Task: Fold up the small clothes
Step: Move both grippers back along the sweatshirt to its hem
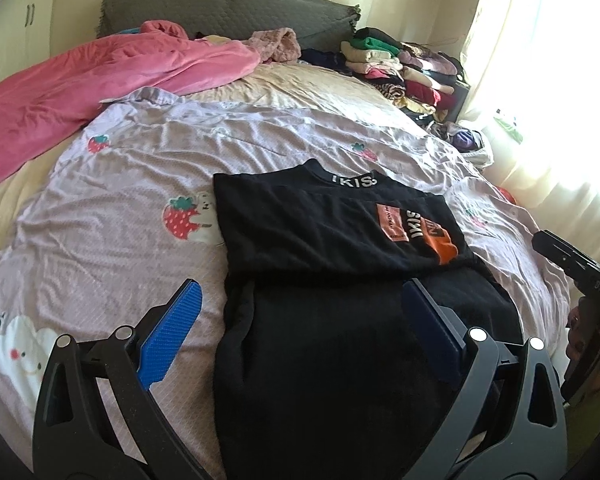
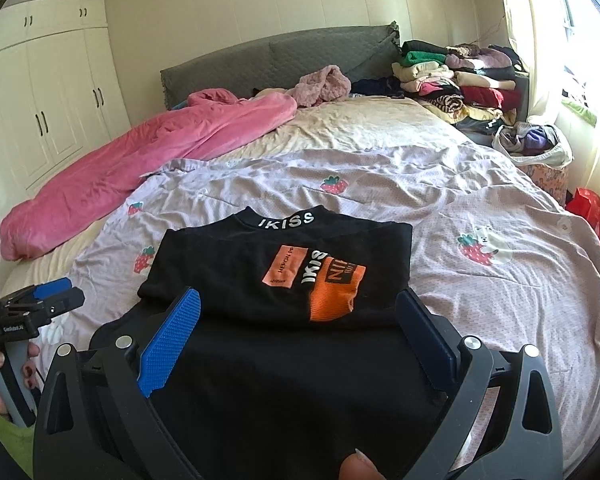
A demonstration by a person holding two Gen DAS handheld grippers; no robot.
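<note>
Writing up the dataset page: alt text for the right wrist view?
A black shirt with an orange print lies partly folded on a strawberry-print sheet, between the open right gripper's blue fingers. Behind lie a pink blanket and stacked clothes; the left gripper shows at left.

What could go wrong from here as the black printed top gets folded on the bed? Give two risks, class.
1. The black top with the orange print is already folded in layers; gripping only the upper layer could pull the fold apart.
2. The wrinkled lilac strawberry-print sheet lies directly beneath, so the open left gripper or right gripper might pinch it too.
</note>
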